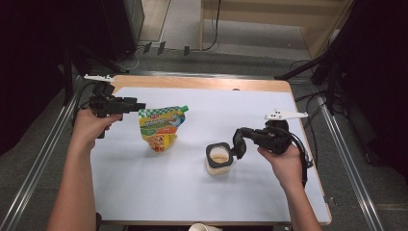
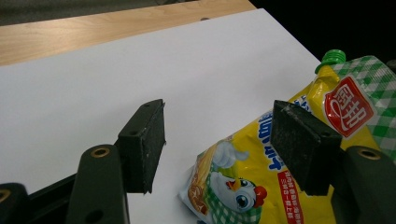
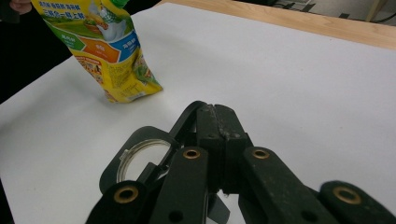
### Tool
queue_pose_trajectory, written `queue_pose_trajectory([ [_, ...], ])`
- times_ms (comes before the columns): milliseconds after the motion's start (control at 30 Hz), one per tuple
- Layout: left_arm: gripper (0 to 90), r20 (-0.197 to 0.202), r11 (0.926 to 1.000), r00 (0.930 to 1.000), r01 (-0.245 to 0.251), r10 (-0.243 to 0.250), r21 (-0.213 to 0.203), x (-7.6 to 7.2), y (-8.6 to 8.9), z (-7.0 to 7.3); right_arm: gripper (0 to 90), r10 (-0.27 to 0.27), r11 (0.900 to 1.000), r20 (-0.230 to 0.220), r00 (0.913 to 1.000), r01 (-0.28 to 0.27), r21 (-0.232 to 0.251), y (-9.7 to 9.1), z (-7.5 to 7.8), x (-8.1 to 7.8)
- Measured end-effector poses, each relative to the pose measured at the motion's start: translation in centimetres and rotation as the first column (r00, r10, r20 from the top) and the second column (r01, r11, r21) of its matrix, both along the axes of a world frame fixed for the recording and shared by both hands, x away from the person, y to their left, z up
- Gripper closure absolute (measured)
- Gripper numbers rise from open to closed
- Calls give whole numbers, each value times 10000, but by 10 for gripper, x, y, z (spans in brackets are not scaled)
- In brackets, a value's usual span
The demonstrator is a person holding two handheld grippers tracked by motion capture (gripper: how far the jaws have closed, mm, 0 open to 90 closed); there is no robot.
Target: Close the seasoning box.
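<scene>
Right tool (image 3: 219,140) clamping jar (image 1: 219,159) lid, contents unclear

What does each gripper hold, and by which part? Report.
Right gripper pinches the open flip lid of the jar; left gripper, open by the pouch, holds nothing.

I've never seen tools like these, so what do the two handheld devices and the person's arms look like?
Each handheld device is black, pistol-shaped, topped by a pale three-cornered plate. The left claw has two flat black rubber-like pads on dark arms with brass-coloured rivets. The right claw looks the same, and a black cable trails from it. The forearms are bare, with no sleeves in view.
</scene>
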State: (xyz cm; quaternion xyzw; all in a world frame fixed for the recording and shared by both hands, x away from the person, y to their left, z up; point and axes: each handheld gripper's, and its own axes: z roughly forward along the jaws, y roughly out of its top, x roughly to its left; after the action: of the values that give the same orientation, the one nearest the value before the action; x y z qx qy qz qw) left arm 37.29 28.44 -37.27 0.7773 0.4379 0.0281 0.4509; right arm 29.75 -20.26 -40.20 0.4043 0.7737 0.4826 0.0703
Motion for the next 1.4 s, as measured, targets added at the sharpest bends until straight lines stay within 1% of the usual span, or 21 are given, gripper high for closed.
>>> queue_pose_trajectory([
  [200,365,-56,10000,10000,-6,6,-7,0,-1,-1,900,82,9999,-89,9999,-81,77,3,-2,0],
  [333,366,-26,10000,10000,-69,69,4,0,-1,0,900,267,9996,-142,9995,-267,-28,8,-3,-1],
  [500,366,-7,9999,9999,-112,112,-56,0,0,0,900,493,9987,-74,9988,-494,-105,15,-5,-2],
  [767,366,-67,9999,9999,-104,104,-29,1,0,-1,900,772,9970,-171,9969,-771,47,24,-8,-4],
  [1067,366,-76,9999,9999,-125,125,-1,1,0,-1,900,1110,9938,-102,9938,-1110,-16,34,-10,-7],
  [1233,366,-94,9999,9999,-122,122,-11,1,0,-2,900,1297,9915,60,9915,-1297,-88,40,-11,-9],
  [1400,365,-105,9999,9999,-115,115,-10,1,0,-3,900,1436,9894,2,9896,-1436,-214,47,-14,-10],
])
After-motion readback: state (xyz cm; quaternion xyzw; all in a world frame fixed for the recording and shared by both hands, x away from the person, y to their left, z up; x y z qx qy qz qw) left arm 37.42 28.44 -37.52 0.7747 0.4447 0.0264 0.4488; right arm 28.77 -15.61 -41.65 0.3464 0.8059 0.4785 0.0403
